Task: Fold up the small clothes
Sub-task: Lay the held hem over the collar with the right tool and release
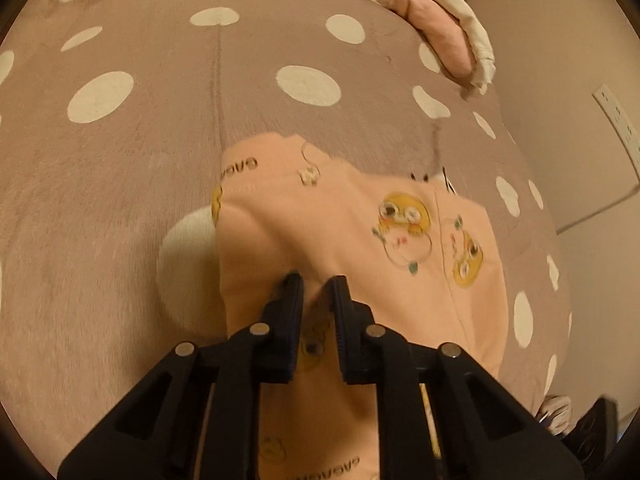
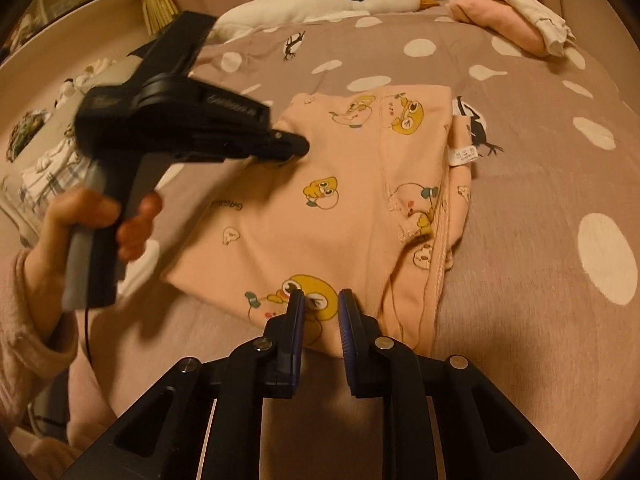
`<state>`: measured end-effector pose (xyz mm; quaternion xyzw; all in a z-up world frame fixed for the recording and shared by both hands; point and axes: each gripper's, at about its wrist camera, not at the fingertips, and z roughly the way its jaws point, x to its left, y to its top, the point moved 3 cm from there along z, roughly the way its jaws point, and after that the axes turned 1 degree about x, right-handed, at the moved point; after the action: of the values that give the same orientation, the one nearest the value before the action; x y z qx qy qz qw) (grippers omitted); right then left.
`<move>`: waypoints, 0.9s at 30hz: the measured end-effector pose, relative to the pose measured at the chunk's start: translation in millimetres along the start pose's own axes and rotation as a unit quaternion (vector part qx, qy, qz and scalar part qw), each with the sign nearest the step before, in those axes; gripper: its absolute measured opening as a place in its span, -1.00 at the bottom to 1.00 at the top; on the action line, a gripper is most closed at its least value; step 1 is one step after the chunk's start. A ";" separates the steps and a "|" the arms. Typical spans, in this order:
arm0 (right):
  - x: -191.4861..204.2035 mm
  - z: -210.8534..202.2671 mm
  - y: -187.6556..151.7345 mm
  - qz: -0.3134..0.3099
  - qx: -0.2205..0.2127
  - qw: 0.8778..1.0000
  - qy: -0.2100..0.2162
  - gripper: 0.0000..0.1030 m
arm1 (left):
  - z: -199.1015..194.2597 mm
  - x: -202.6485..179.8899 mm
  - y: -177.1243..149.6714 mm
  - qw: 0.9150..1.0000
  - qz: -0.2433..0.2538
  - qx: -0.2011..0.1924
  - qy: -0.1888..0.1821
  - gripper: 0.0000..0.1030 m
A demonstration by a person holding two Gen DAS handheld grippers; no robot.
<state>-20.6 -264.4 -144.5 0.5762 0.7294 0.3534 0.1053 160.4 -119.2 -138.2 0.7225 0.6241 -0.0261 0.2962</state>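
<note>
A small peach garment (image 2: 320, 208) printed with yellow cartoon animals lies folded on the polka-dot bedspread (image 2: 540, 200). It also shows in the left wrist view (image 1: 360, 240). My left gripper (image 1: 316, 280) sits over the garment's left part, jaws a little apart with a raised fold of cloth between them; from the right wrist view it (image 2: 296, 146) presses on the garment's far left corner. My right gripper (image 2: 322, 300) is open over the garment's near edge, holding nothing.
Folded pink and white clothes (image 2: 512, 20) lie at the far right of the bed. A white goose plush (image 2: 320, 4) lies along the far edge. A patterned pillow (image 2: 48, 140) is at the left. A wall with a socket strip (image 1: 620, 120) is to the right.
</note>
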 end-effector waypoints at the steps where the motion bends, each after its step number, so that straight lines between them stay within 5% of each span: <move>1: 1.0 -1.0 -1.4 0.000 0.000 1.000 0.000 -0.60 | 0.2 3.2 3.6 1.000 -0.013 0.002 -0.006 -0.71; 7: 3.6 -22.2 7.1 0.004 -0.026 1.000 0.016 -0.60 | -21.0 5.4 -1.3 0.999 -0.026 -0.014 -0.021 -0.53; 14: -19.3 -29.0 53.4 0.056 -0.077 0.995 0.002 -0.60 | -48.2 -14.5 -52.6 0.998 0.058 -0.013 -0.020 -0.38; 21: -30.9 15.2 105.1 0.055 -0.049 0.996 -0.054 -0.60 | -55.3 -8.8 -88.3 0.995 0.104 -0.004 0.001 -0.38; 27: -46.1 53.1 106.8 0.075 0.005 0.993 -0.088 -0.60 | -51.6 -10.1 -98.2 0.993 0.119 -0.002 0.017 -0.38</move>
<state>105.5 -276.4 -126.8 0.6588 0.6734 0.3051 0.1393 51.0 -99.9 -130.5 0.7915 0.5385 0.0228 0.2881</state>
